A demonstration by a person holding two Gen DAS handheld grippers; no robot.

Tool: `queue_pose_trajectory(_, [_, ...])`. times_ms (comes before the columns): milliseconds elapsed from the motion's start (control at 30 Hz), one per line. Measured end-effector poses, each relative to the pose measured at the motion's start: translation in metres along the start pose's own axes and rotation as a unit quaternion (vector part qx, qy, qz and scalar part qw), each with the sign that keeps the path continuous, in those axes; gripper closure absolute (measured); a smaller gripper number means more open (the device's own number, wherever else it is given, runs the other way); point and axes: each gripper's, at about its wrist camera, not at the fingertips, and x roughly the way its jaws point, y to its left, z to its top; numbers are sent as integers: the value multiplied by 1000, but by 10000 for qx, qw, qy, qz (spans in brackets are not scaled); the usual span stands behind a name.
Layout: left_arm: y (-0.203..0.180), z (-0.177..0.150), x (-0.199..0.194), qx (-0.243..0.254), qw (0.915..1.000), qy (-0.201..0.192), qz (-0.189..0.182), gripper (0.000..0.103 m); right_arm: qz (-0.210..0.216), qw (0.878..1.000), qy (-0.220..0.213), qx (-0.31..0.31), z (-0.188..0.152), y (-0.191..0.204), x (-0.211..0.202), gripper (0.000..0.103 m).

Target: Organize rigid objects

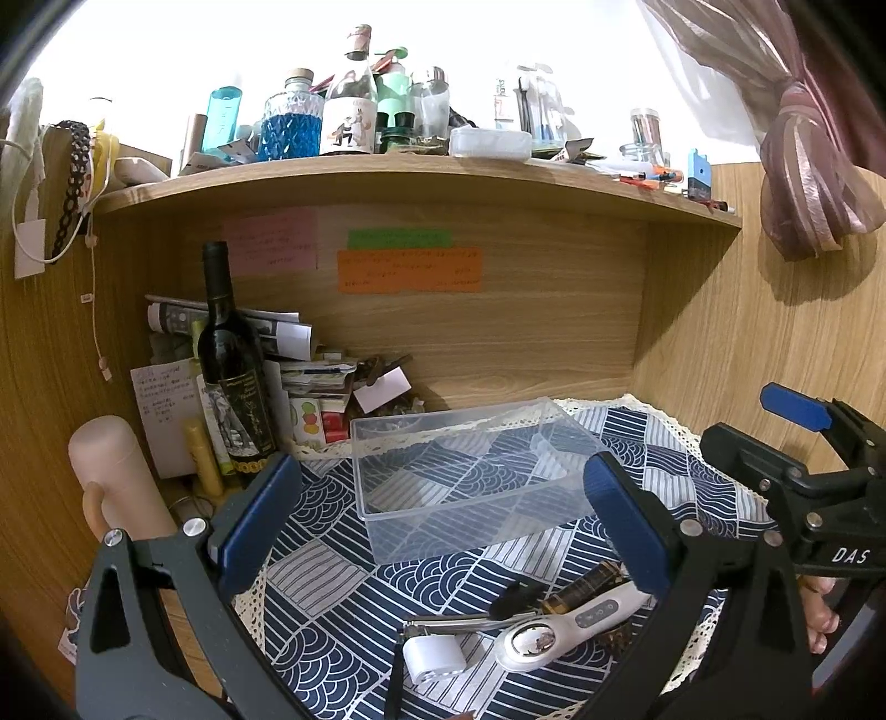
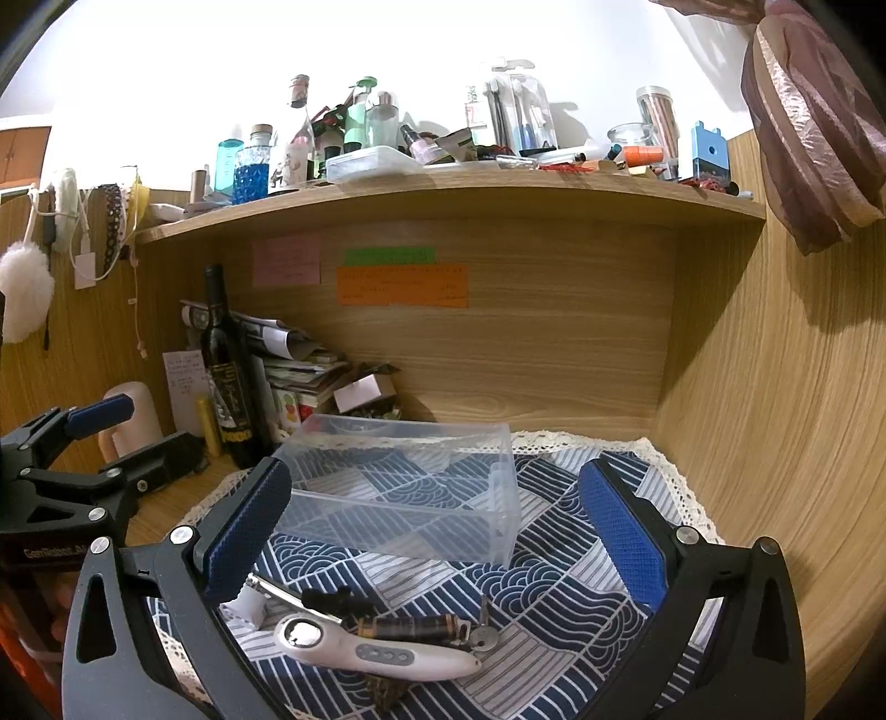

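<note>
Both pairs of fingers stand wide apart and hold nothing: the left gripper (image 1: 443, 526) and the right gripper (image 2: 437, 531) hover low in frame above the patterned cloth (image 2: 559, 559). The clear plastic box (image 1: 459, 476) sits mid-frame on the bench. Near the bottom edge lie a white handheld device (image 2: 376, 653), a white roller (image 1: 434, 653) and a brown-handled tool (image 2: 415, 628), bunched together.

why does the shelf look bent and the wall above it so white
Left wrist view: fisheye distortion bows the shelf; the wall above is overexposed. Right wrist view: same bowed shelf, blown-out wall, and the curtain casts a shadow on the side panel.
</note>
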Motion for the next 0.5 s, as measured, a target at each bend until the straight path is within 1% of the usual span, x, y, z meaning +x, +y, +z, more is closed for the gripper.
queue_pose_trajectory(500, [-3, 1, 0, 3, 10000, -10, 0, 0, 28, 10000, -34, 58, 1, -1, -1, 0])
